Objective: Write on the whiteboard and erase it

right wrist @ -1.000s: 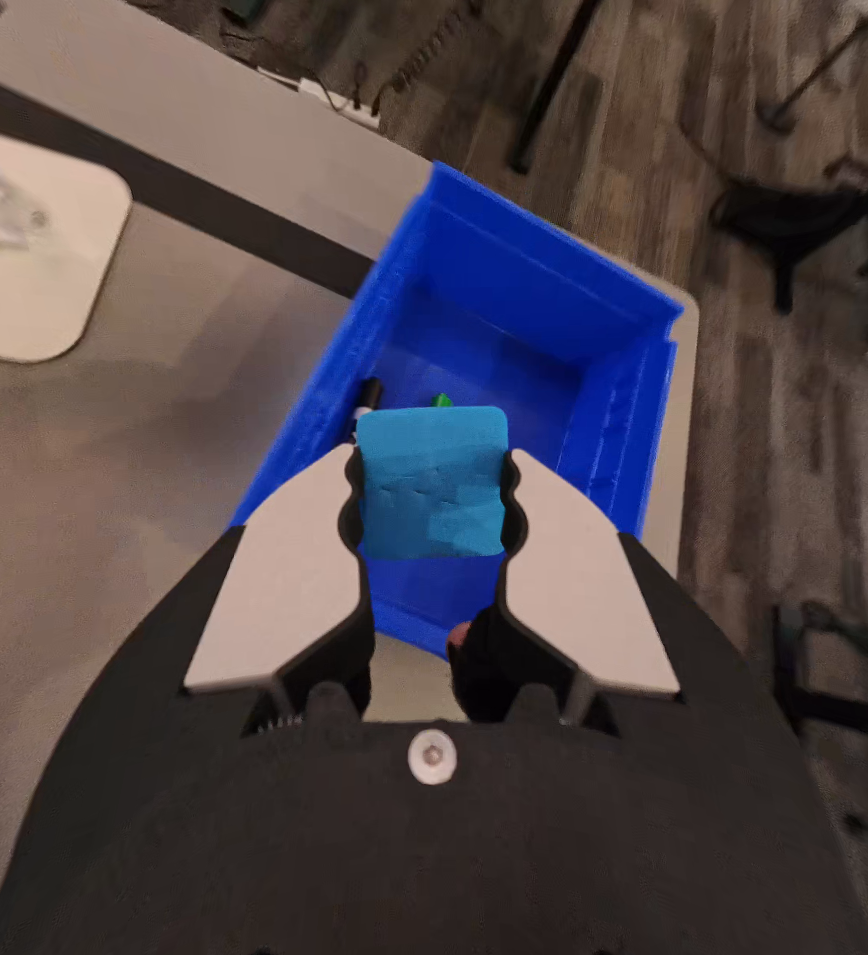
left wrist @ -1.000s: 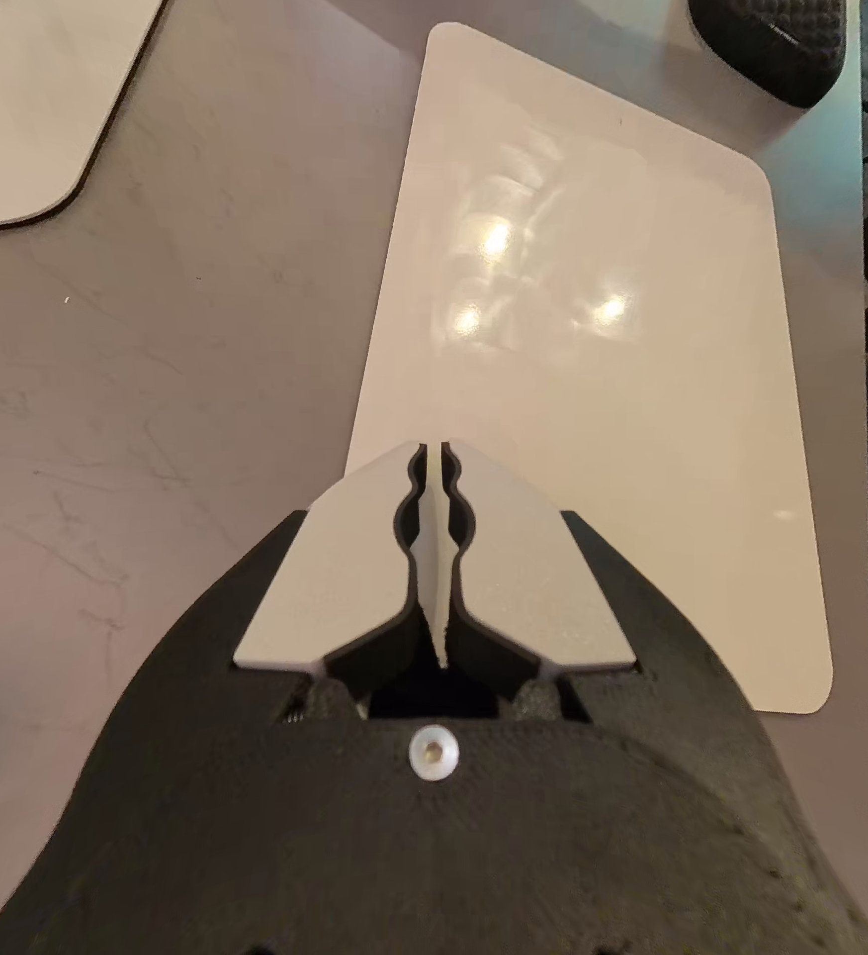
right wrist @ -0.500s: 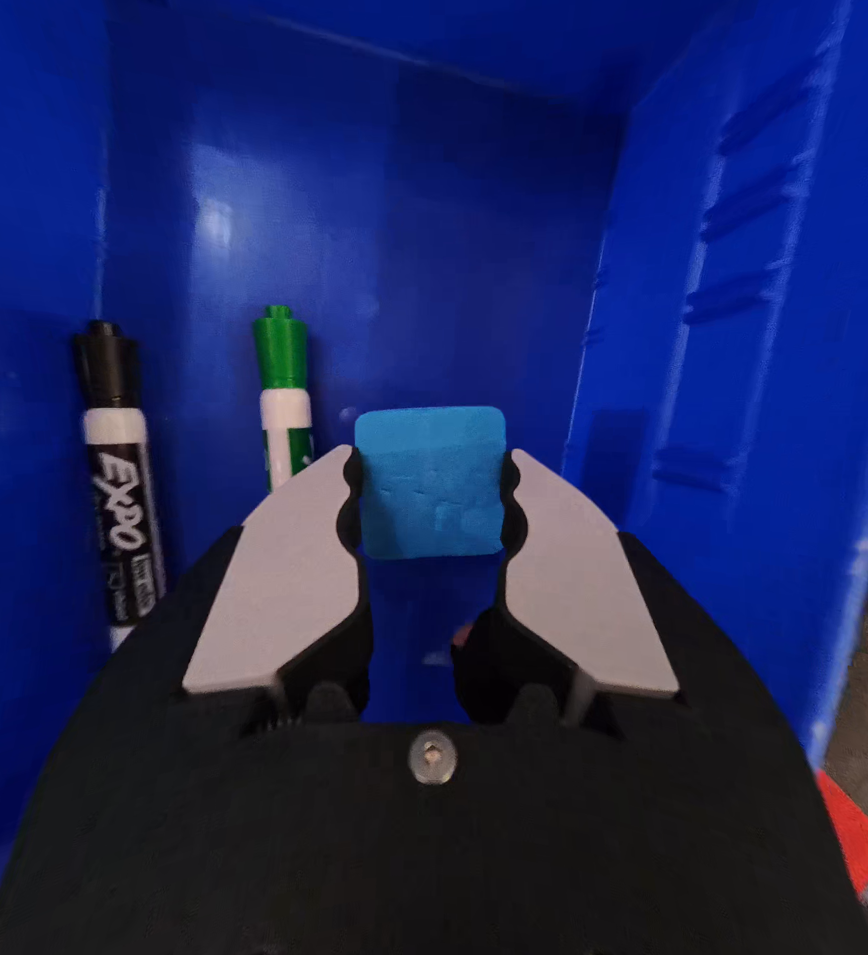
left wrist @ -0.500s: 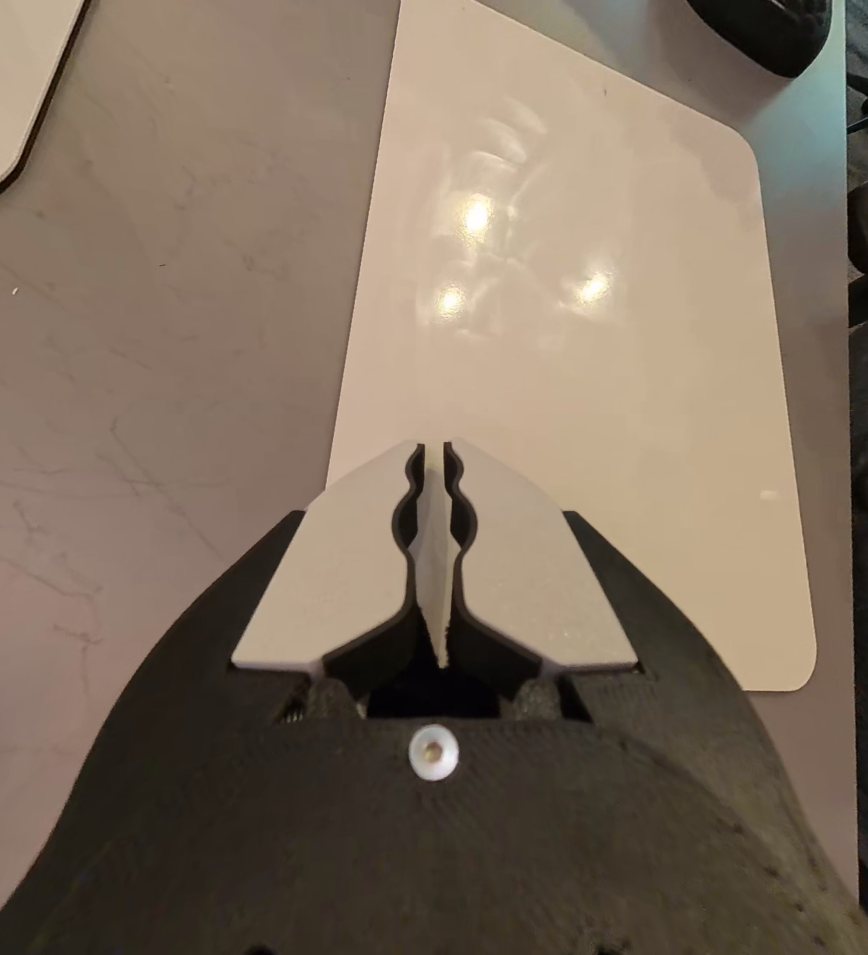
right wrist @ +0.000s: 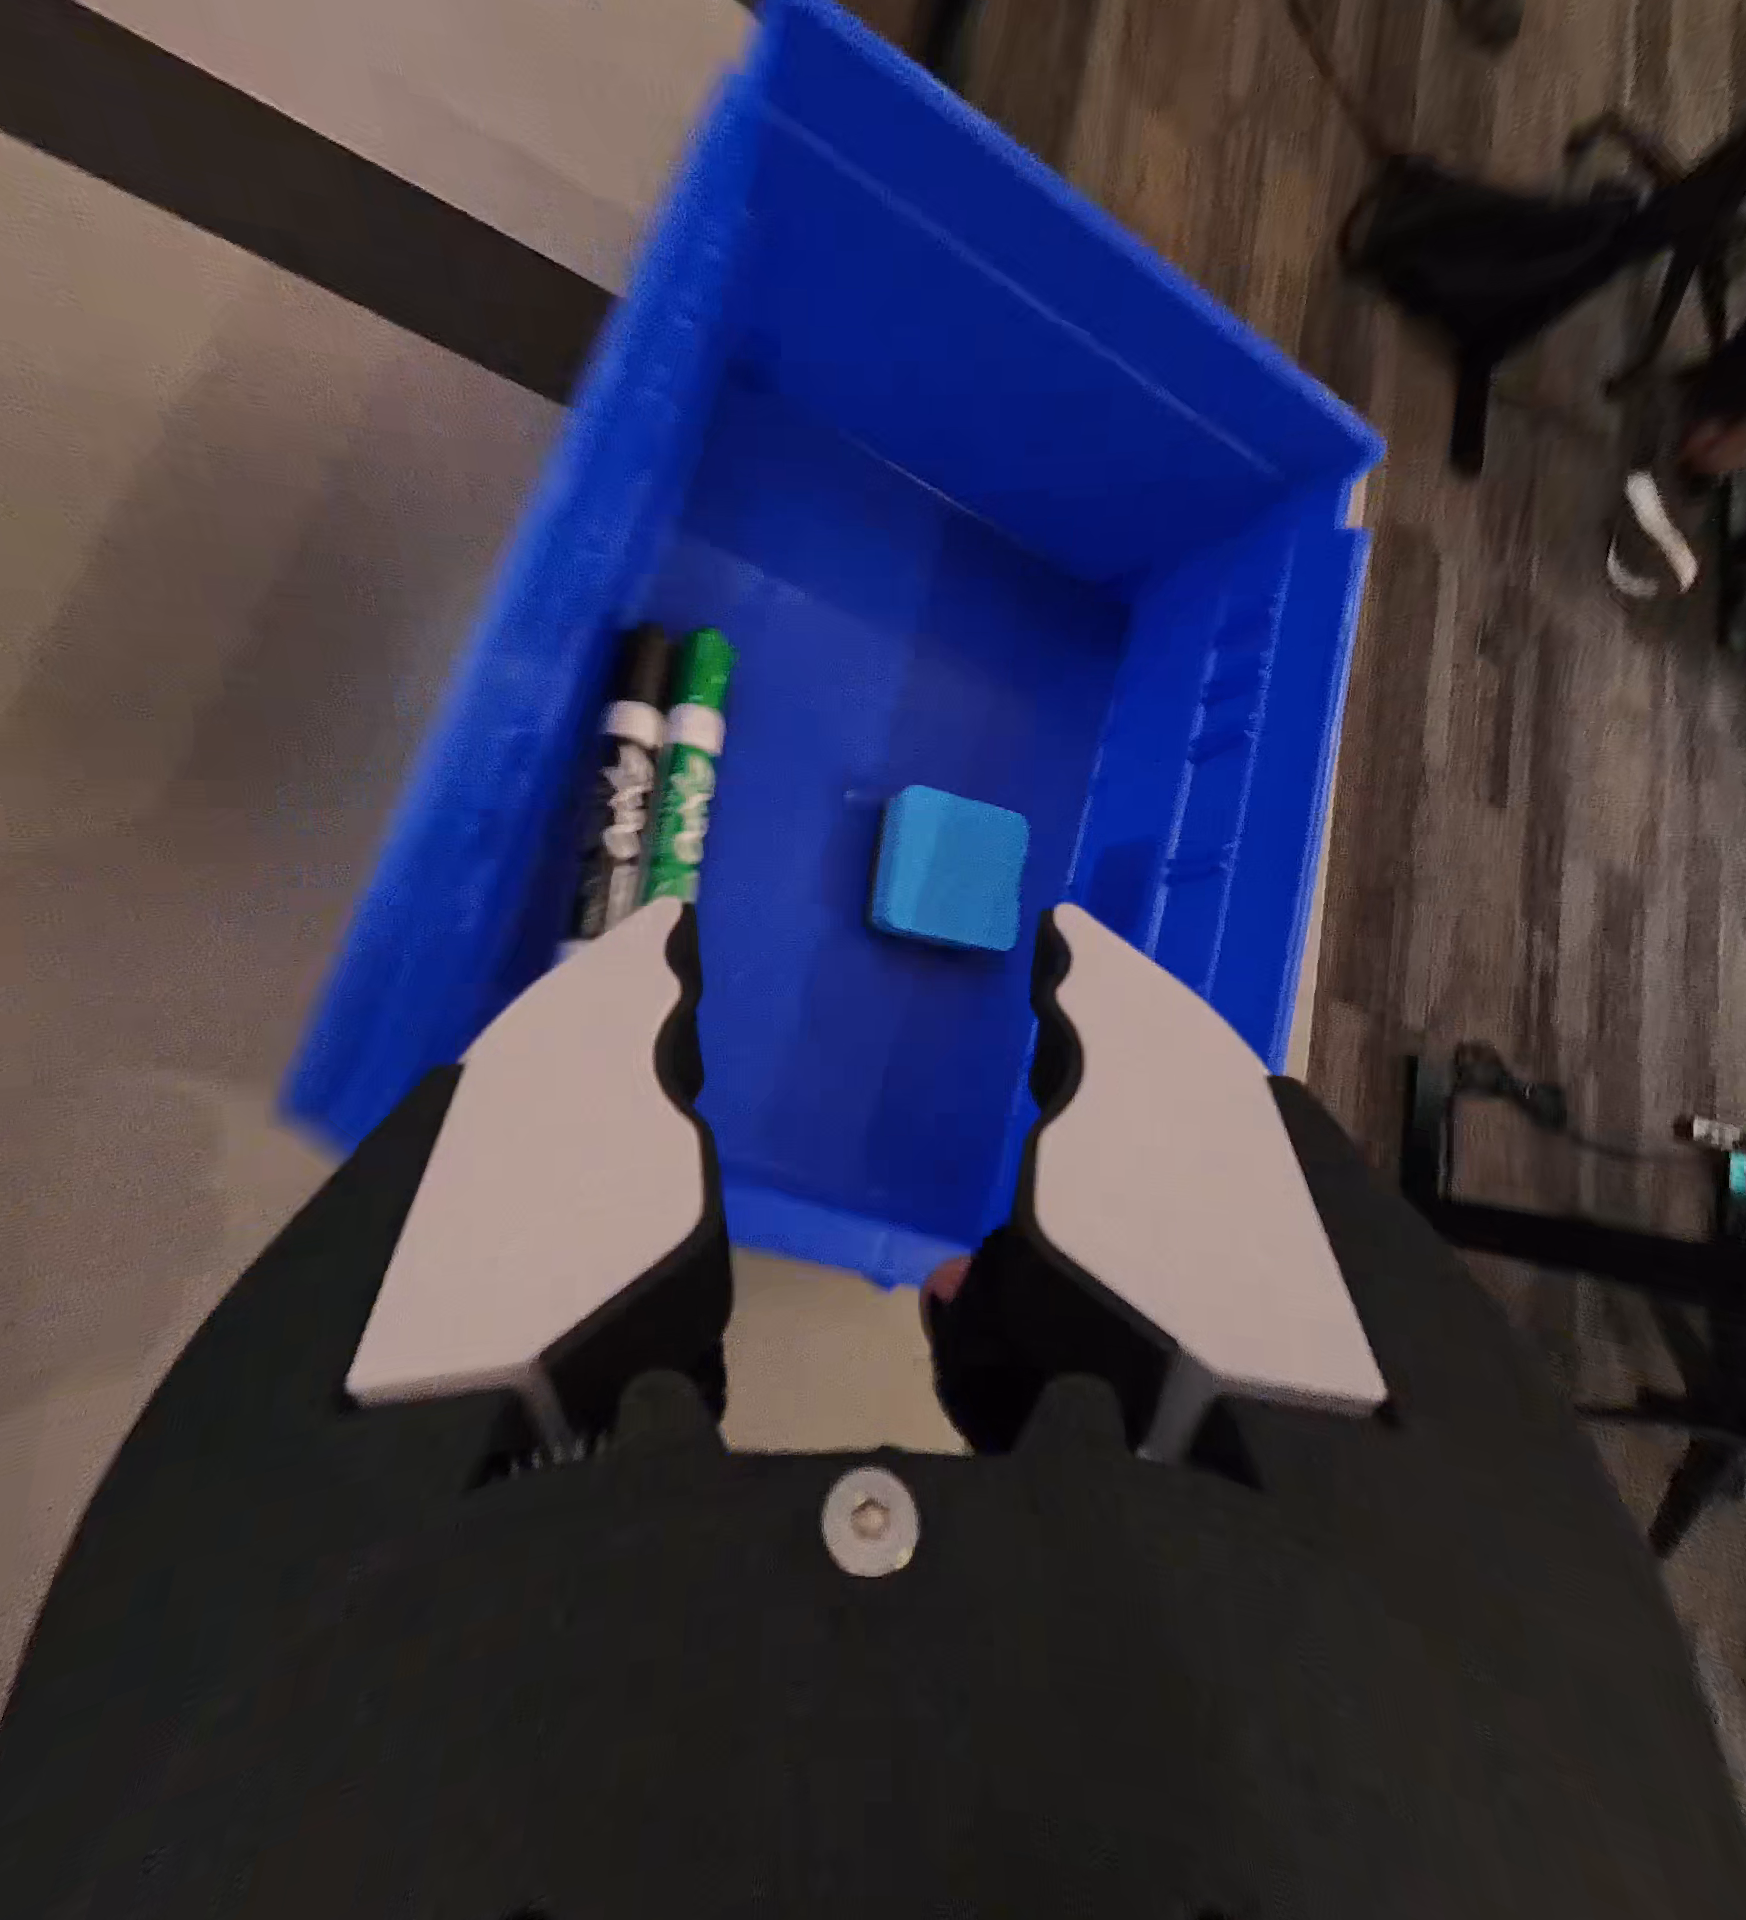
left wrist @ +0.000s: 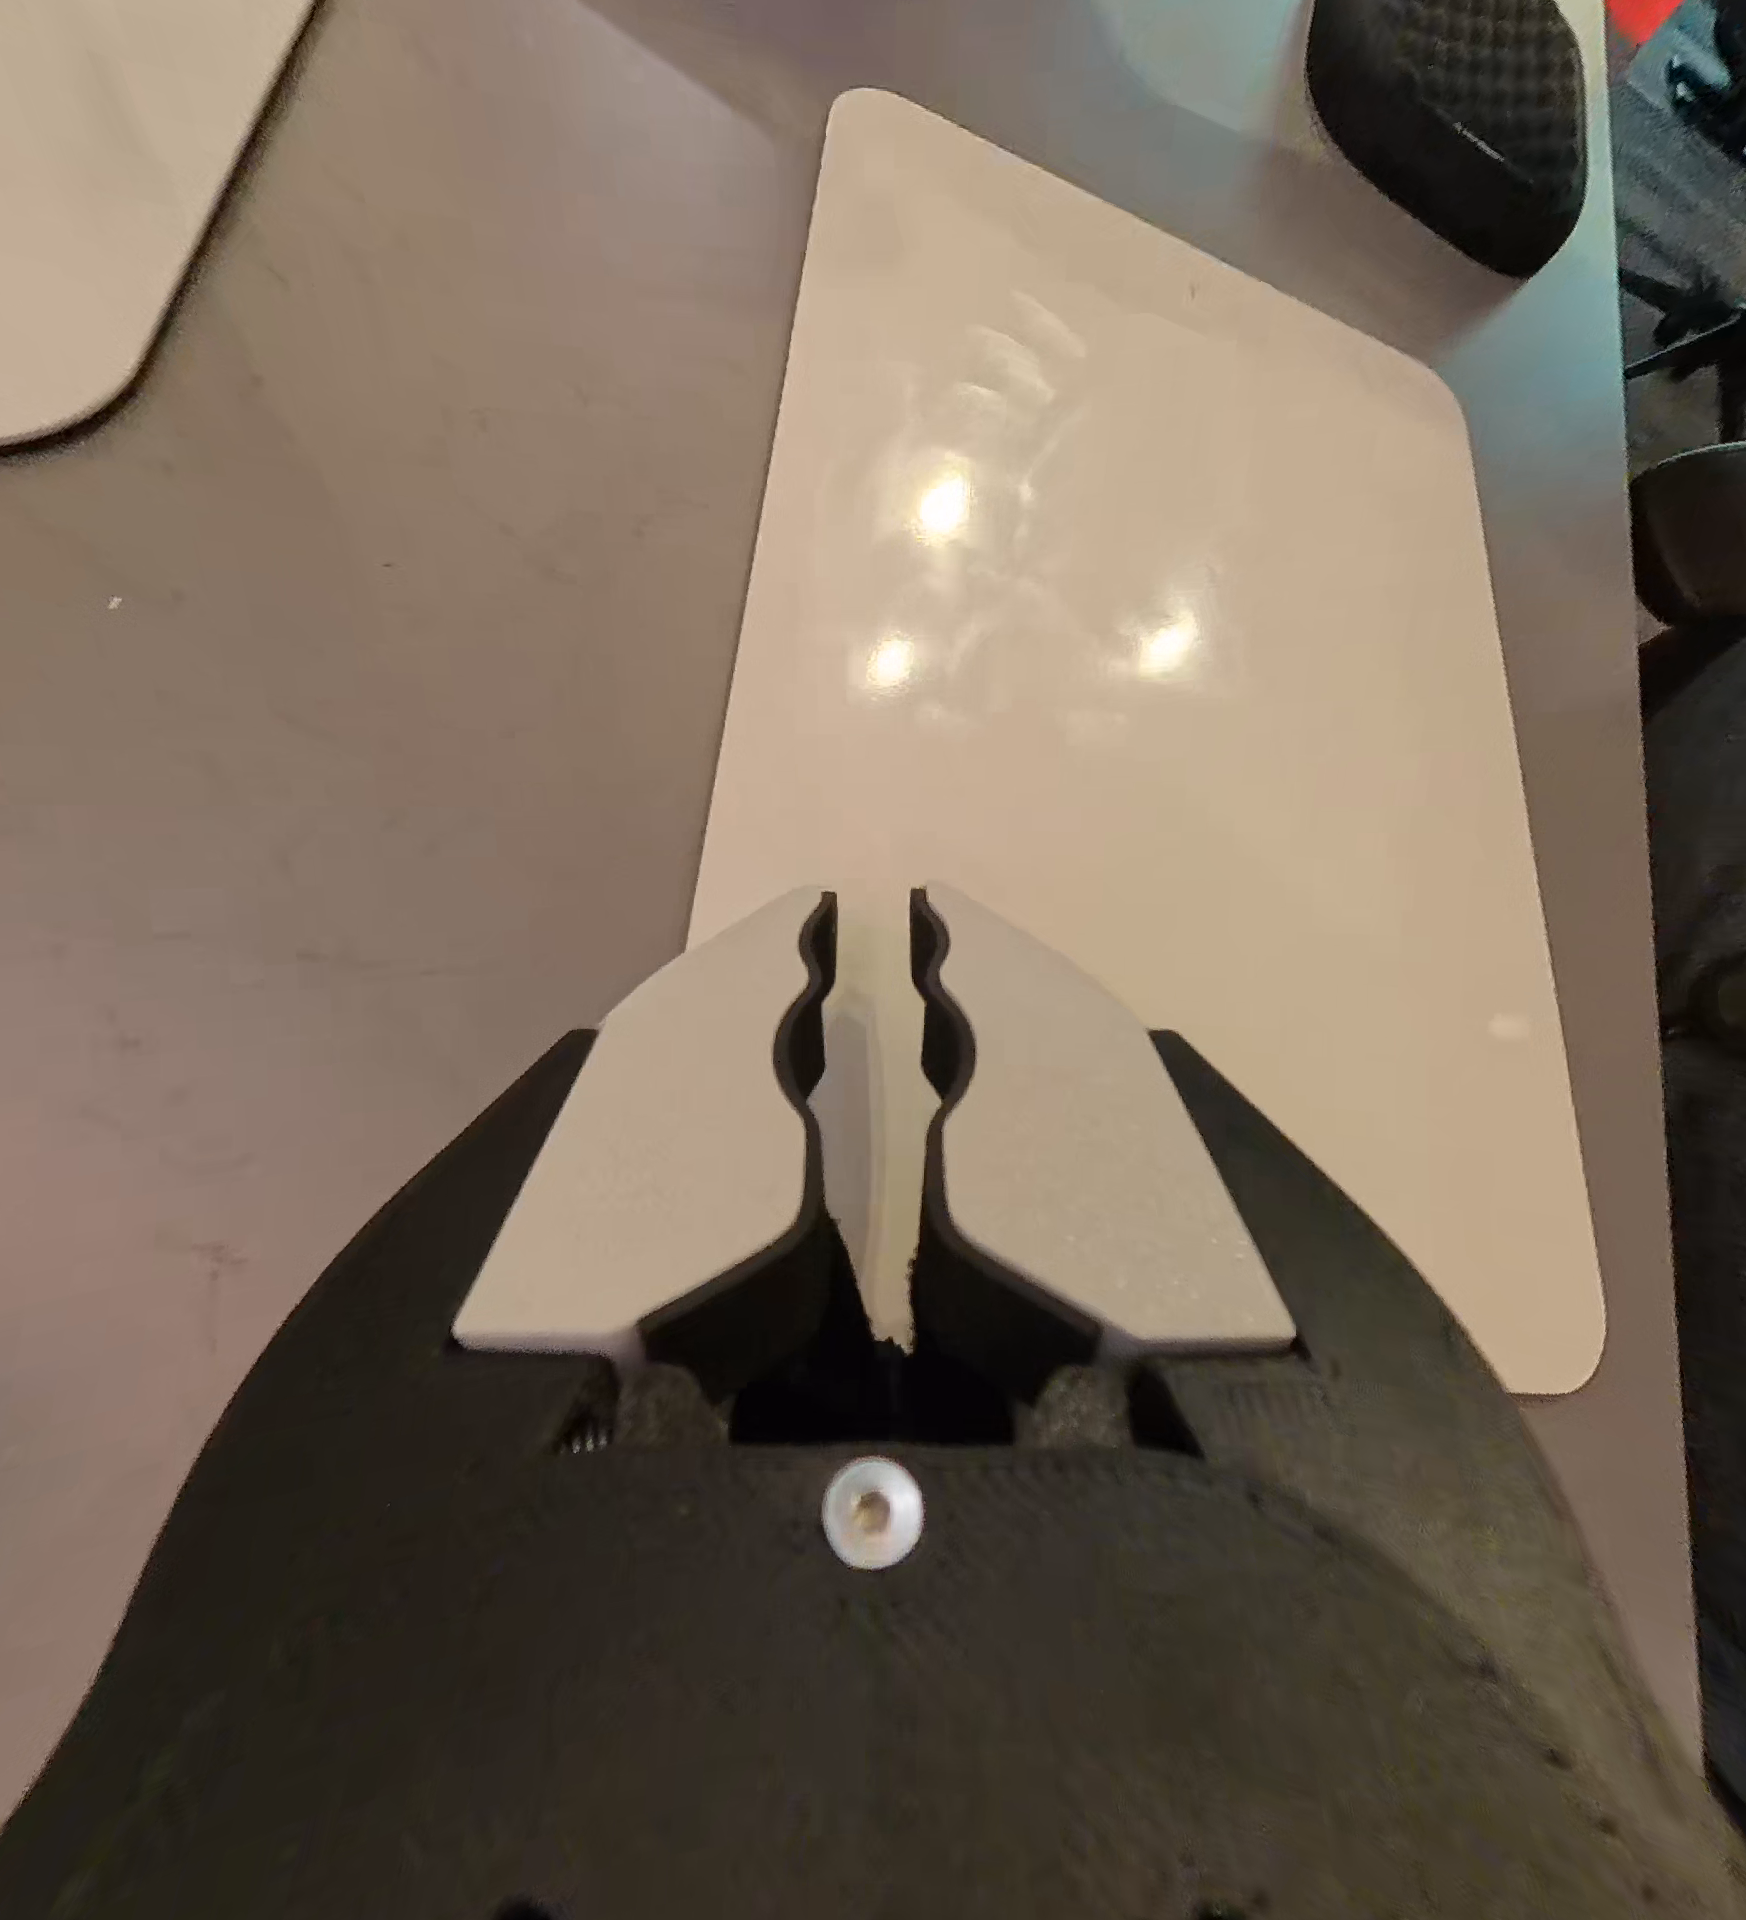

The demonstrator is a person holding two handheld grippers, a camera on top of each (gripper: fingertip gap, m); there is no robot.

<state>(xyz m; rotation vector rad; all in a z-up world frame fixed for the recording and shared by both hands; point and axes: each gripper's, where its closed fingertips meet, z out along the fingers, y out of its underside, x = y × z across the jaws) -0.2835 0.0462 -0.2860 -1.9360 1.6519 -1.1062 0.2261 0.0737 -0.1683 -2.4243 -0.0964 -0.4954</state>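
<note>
1. The glossy white rectangular whiteboard with rounded corners [left wrist: 1139,727] lies flat on the grey-brown worktop [left wrist: 349,727], near its right edge; its surface shows ceiling light reflections and no marks.
2. The left gripper [left wrist: 871,904] hovers over the whiteboard's near left part, its pale grey fingers [left wrist: 703,1101] set a narrow slit apart with nothing between them; the board and worktop show through the slit.
3. The small light blue square foam eraser [right wrist: 950,871] lies on the floor of the open blue plastic bin [right wrist: 952,312], toward its right wall.
4. A black dry-erase marker [right wrist: 625,769] and a green dry-erase marker [right wrist: 692,769] lie side by side, touching, along the bin's left wall, caps pointing away from the camera.
5. The right gripper [right wrist: 864,925] hangs above the bin's near end, its fingers [right wrist: 578,1091] spread wide and holding nothing; the eraser lies just beyond the fingertips, apart from both.
6. The bin stands at the worktop's edge, beside a dark wood-look floor [right wrist: 1534,831].
7. A second white board [left wrist: 48,208] lies at the far left of the worktop, and a black textured rounded object [left wrist: 1451,114] sits beyond the whiteboard's far right corner.
</note>
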